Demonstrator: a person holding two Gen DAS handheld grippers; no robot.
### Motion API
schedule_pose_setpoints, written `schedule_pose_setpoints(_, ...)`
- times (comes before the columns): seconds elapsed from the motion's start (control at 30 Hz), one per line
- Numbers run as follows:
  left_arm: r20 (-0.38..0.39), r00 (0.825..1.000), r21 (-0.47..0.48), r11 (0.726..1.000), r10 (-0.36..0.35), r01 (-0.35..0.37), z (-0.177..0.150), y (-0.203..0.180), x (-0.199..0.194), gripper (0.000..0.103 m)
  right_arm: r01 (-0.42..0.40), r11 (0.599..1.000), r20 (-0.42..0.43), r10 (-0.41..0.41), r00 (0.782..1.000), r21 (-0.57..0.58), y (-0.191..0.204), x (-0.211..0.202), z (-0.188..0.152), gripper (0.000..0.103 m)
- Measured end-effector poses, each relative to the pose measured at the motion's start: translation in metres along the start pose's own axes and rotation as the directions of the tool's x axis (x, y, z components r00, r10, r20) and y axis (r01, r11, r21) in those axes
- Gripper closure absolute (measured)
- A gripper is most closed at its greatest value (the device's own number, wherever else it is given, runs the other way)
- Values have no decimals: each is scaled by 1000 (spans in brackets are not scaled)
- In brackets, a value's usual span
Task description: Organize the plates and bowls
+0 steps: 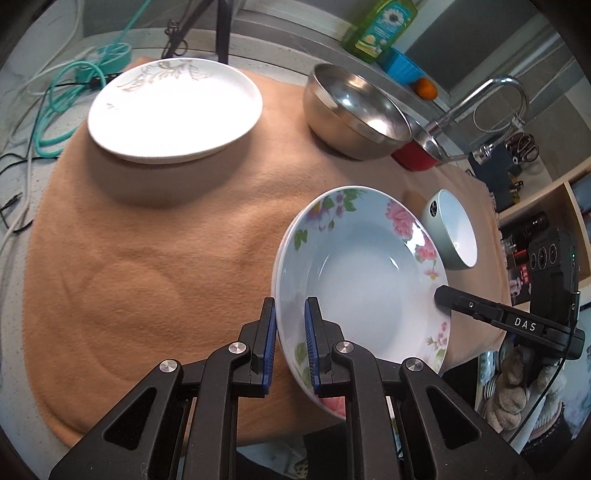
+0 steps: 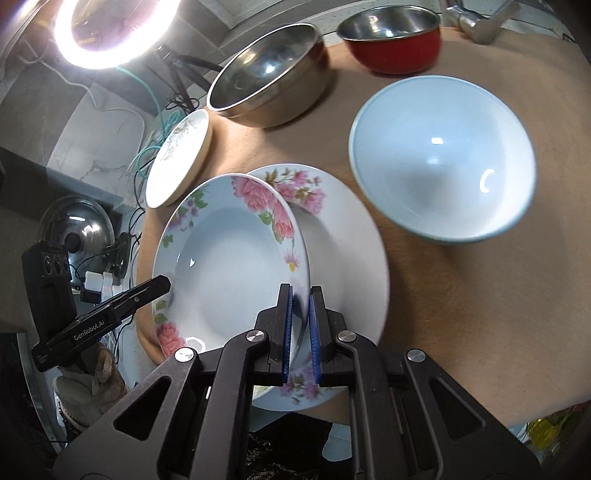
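A floral soup plate hangs tilted over the tan cloth, held by both grippers at opposite rims. My left gripper is shut on its near-left rim and shows in the right wrist view as a black finger. My right gripper is shut on the opposite rim, where its finger reaches in. A second floral plate lies on the cloth just under the held one. A white plate with a grey leaf pattern sits farther back.
A steel bowl, a red bowl and a pale green bowl stand on the cloth. A faucet, a soap bottle and teal cables border it. A ring light glares.
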State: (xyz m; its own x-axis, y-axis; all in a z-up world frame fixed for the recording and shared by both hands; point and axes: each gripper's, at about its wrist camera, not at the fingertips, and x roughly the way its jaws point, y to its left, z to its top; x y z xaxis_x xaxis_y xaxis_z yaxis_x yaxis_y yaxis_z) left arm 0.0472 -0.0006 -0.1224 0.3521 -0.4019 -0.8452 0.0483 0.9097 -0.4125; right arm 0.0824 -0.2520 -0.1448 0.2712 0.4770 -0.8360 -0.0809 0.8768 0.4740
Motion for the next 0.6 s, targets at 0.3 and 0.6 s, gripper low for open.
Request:
schedule_pose_setpoints(0.3, -28, 999, 32, 999, 18, -18, 0, -9, 12, 90, 19, 1000, 3, -19, 1000, 16, -13, 0, -1, 94)
schedule_pose_setpoints(0.6, -33, 998, 72, 996, 50, -48, 2, -20, 19, 89, 32, 999, 0, -32, 999, 22, -17, 0, -1, 94)
